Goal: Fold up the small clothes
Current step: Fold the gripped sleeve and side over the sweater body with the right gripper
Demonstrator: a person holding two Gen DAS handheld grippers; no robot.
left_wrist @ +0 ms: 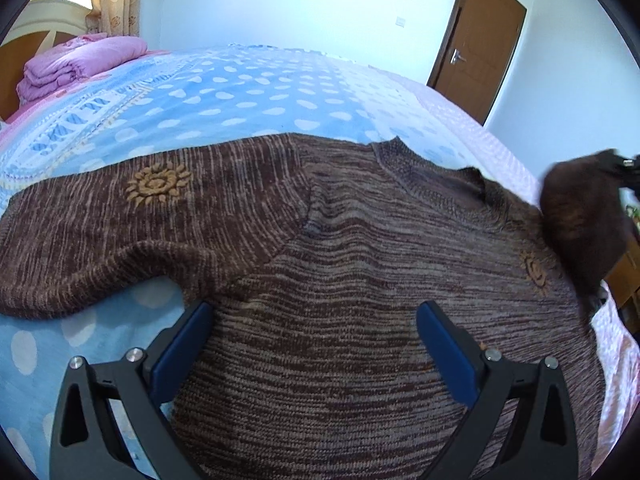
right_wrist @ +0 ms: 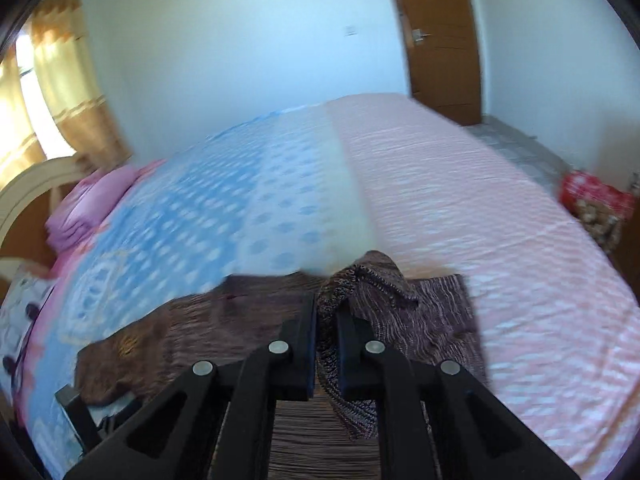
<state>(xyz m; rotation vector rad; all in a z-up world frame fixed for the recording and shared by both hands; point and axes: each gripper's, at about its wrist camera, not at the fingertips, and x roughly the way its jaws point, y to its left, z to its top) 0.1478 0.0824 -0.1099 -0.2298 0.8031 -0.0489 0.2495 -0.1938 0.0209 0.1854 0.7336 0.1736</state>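
Brown knit sweater [left_wrist: 320, 240] lies flat on the bed [left_wrist: 248, 92], near edge. Right gripper [right_wrist: 326, 344] has its jaws clamped on a sleeve [right_wrist: 372, 276], lifted clear, likely to fold inward. Left gripper [left_wrist: 316, 344] hangs over the body, jaws wide, holding nothing, probably ready to pin the cloth.

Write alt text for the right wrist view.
The black right gripper is clamped shut on a bunched fold of a brown striped knit sweater, which lies across a bed covered in blue dotted and pink sheets. A brown wooden door stands behind; the image is motion-blurred.
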